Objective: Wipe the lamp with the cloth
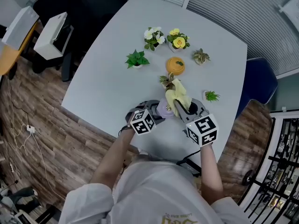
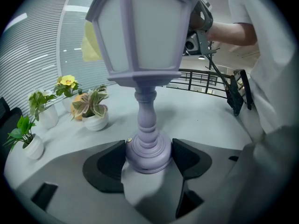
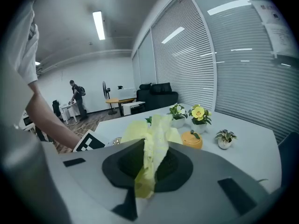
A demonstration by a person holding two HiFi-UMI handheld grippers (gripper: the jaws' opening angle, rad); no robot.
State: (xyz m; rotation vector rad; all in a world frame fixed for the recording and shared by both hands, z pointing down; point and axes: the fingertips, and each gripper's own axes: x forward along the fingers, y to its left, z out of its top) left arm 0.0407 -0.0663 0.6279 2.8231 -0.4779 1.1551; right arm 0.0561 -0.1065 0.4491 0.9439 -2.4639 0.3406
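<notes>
A lilac lantern-shaped lamp (image 2: 140, 36) stands upright on the white table (image 1: 107, 83). My left gripper (image 2: 148, 160) is shut on its round base (image 2: 148, 154), one pad on each side. In the head view the lamp (image 1: 164, 109) shows between both grippers, mostly hidden. My right gripper (image 3: 152, 164) is shut on a yellow cloth (image 3: 154, 146) that sticks up between its pads. From above, the cloth (image 1: 177, 96) drapes over the lamp's top, with the right gripper (image 1: 183, 110) just right of it and the left gripper (image 1: 156, 113) at the lamp's left.
Small potted plants stand behind the lamp: a green one (image 1: 136, 59), white flowers (image 1: 153, 37), yellow flowers (image 1: 178, 40), a variegated one (image 1: 201, 56), another green one (image 1: 211, 96). An orange pot (image 1: 175, 66) sits among them. A dark chair (image 1: 259, 84) stands at the table's right.
</notes>
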